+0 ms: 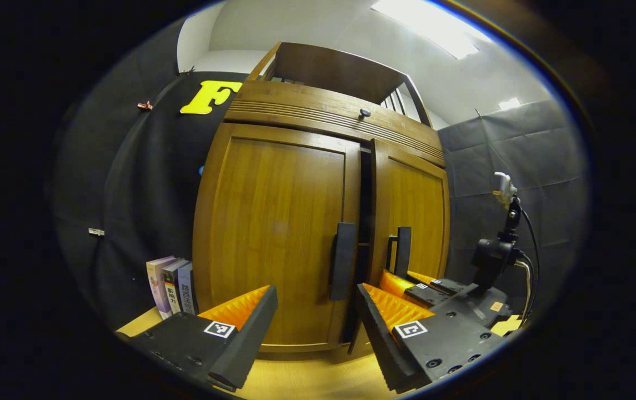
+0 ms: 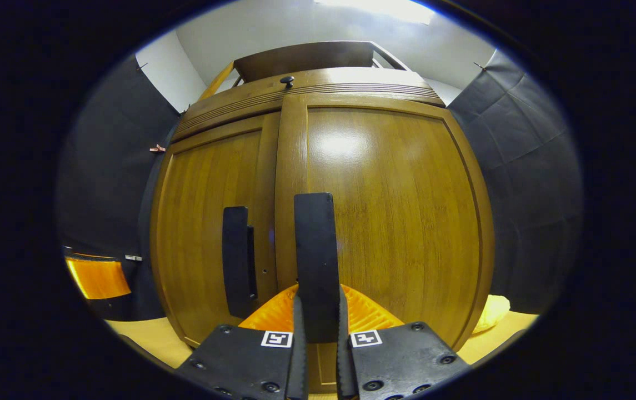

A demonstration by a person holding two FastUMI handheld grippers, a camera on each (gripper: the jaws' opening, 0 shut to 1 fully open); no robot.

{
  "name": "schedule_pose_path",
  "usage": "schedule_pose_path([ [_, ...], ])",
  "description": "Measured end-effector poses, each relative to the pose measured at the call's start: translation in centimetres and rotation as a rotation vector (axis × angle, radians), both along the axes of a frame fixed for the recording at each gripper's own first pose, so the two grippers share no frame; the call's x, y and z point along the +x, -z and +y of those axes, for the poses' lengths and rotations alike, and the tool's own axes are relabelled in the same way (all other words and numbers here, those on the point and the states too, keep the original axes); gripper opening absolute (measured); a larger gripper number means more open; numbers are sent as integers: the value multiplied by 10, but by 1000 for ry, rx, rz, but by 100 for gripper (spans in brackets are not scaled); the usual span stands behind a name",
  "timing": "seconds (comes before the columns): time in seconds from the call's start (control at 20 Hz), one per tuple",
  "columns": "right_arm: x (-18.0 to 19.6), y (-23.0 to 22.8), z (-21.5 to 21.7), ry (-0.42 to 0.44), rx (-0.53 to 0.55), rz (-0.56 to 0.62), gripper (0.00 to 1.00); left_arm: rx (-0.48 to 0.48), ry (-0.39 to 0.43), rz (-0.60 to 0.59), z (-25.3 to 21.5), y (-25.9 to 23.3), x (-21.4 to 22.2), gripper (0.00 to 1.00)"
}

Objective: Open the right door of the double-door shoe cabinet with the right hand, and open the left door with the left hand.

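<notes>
Right claw point(image 2: 318, 325) sits closed on the right door's handle point(image 2: 315, 261), both fingers pressing its sides; that door point(image 2: 395, 222) looks barely ajar, so I judge its opening underway, needing a pull along the hinge arc. Shoe cabinet point(image 1: 295, 111) stands on the wooden tabletop point(image 1: 306, 378), black cloth walls around. Left claw point(image 1: 318, 316) gapes wide before the left door's handle point(image 1: 343, 261), untouched. Books point(image 1: 173, 286) stand left.
</notes>
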State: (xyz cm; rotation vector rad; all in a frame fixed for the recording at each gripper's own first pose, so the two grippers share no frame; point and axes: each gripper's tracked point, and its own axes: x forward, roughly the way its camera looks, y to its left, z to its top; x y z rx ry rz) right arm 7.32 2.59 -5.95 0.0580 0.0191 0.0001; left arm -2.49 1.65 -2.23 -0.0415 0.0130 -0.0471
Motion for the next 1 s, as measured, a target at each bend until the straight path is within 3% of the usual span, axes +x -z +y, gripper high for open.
schedule_pose_path([
  [0.6,-67,-24,-21,-58,-5,5,23,0,42,3,-24,5,5,89],
  [1.0,-112,-38,-50,-37,-23,1,23,-9,74,-6,-36,5,9,89],
])
